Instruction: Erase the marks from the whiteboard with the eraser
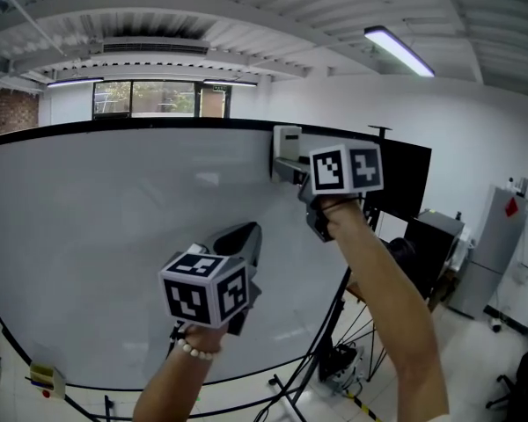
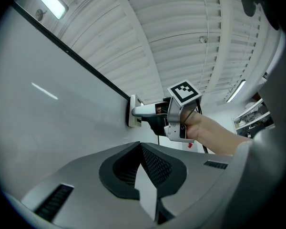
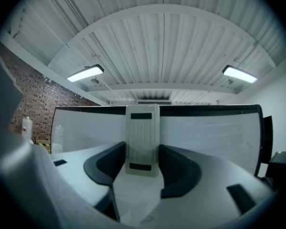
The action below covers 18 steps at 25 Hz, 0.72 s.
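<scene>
The whiteboard point(image 1: 97, 236) fills the left and middle of the head view and looks bare of marks; it also shows as whiteboard point(image 2: 47, 109) and whiteboard point(image 3: 209, 130). My right gripper point(image 1: 286, 161) is shut on a pale eraser point(image 1: 285, 148), pressed flat against the board near its top edge. The eraser point(image 3: 142, 140) stands upright between the jaws, and shows from the side as eraser point(image 2: 132, 111). My left gripper point(image 1: 239, 240) hangs lower in front of the board, shut with nothing in it point(image 2: 142, 168).
Stand legs and cables point(image 1: 334, 359) lie under the board at the lower right. A dark panel point(image 1: 405, 183) and a grey cabinet point(image 1: 488, 253) stand to the right. A small yellow item point(image 1: 42, 376) clings to the board's lower left edge.
</scene>
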Each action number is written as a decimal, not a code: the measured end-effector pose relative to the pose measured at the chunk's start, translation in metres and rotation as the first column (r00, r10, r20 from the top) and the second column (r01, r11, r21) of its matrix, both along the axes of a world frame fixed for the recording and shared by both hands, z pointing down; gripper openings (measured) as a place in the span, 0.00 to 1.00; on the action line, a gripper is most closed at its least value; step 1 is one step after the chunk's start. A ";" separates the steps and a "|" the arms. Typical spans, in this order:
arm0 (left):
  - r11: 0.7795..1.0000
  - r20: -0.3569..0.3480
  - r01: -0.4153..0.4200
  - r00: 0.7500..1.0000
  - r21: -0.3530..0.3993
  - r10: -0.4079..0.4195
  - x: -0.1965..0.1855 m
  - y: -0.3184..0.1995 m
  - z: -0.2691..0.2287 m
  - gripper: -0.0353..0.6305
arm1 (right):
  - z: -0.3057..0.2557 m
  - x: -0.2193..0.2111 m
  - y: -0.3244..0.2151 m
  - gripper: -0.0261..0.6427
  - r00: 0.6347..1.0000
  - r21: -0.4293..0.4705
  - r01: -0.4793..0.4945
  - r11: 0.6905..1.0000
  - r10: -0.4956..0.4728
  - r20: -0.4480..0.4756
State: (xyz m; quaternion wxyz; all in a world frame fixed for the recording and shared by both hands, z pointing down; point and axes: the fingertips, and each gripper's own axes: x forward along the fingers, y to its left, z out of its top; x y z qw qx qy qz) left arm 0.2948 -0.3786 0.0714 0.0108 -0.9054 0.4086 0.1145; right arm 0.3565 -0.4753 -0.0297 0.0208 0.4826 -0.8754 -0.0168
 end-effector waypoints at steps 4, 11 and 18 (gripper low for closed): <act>1.000 0.013 0.003 1.000 -0.012 -0.003 0.035 -0.005 0.006 0.03 | -0.001 0.059 -0.013 0.41 0.999 0.008 -0.040 0.999 0.040 0.007; 0.999 0.031 -0.008 0.999 -0.036 0.010 0.077 -0.019 0.018 0.03 | -0.003 0.157 -0.045 0.41 0.995 0.025 -0.094 0.995 0.093 0.021; 0.998 0.051 -0.027 0.998 -0.055 0.030 0.110 -0.024 0.028 0.03 | -0.003 0.222 -0.058 0.41 0.991 0.002 -0.133 0.991 0.133 0.036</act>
